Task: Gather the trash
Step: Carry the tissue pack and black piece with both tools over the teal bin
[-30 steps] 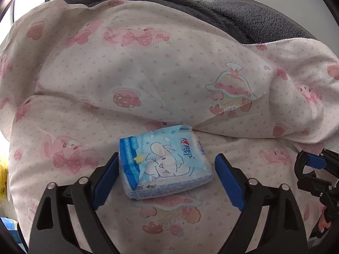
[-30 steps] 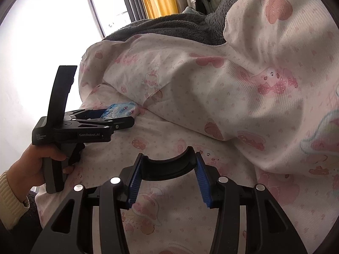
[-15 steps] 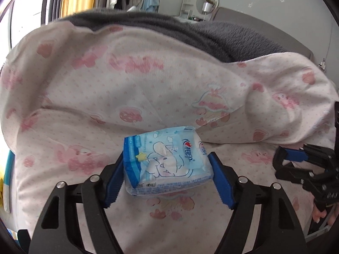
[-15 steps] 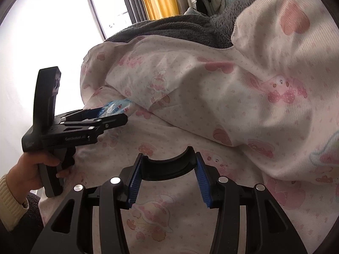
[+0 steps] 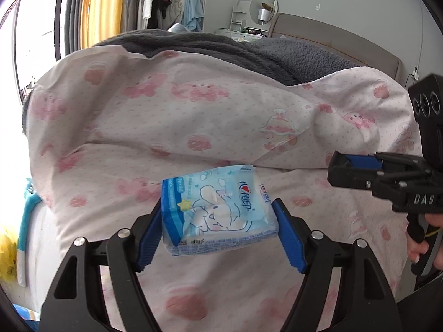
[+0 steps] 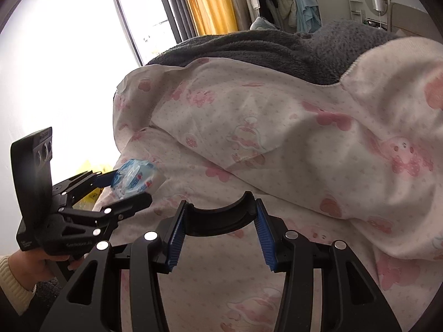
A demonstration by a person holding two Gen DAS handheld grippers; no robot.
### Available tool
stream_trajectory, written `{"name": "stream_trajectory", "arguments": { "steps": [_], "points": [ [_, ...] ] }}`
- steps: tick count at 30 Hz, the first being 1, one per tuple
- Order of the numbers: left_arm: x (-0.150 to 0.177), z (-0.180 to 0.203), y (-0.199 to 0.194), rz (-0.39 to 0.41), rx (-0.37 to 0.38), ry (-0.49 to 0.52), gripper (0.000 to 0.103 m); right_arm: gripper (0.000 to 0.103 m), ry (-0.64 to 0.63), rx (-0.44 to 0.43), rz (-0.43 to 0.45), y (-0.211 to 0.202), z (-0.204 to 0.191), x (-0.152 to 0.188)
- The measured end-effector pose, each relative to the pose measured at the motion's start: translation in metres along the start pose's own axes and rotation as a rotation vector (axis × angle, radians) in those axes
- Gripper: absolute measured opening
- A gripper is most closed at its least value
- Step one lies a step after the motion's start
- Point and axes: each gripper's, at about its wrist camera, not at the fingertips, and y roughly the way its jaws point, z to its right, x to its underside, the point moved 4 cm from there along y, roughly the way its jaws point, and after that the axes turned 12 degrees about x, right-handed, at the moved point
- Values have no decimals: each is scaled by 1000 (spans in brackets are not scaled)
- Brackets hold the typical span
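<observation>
On my far left in the left wrist view I see a yellow bag [image 5: 7, 251] at the bed's edge. Centre frame, my left gripper [image 5: 218, 221] pinches a pale blue tissue pack [image 5: 218, 213] between its blue pads, lifted clear of the pink-printed quilt [image 5: 193, 127]. The pack carries a cartoon character, a yellow star and a red heart logo with lettering I cannot read. A grey blanket [image 5: 221, 49] lies behind. At right, my right gripper [image 5: 357, 171] shows "DAS" on its body. In the right wrist view, its pads grip a curved black piece [image 6: 218, 215]; the left tool's side reads roughly "GenRobot.AI".
</observation>
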Motion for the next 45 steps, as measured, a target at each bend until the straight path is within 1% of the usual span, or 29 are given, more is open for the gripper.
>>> {"name": "stream_trajectory", "arguments": {
  "steps": [11,16,23,32,36,45],
  "points": [
    [15,-44,-32,-14,-70,-53,77,48,-39,-33,14,7,-50,-15],
    [25,-69,-50,-17,-102,-79,77,48,-57,-61,22,11,-80,-23],
    [40,-105,-74,-29,-131,-152,77,48,-91,-90,27,20,-125,-31],
    [68,-148,-95,-93,-206,-226,77,48,-147,-129,15,28,-181,-30],
    [79,-164,-105,-111,-226,-249,77,48,-177,-155,14,31,-209,-30],
    [108,-193,-117,-176,-233,-317,77,48,-239,-209,-3,38,-264,-23]
  ]
}}
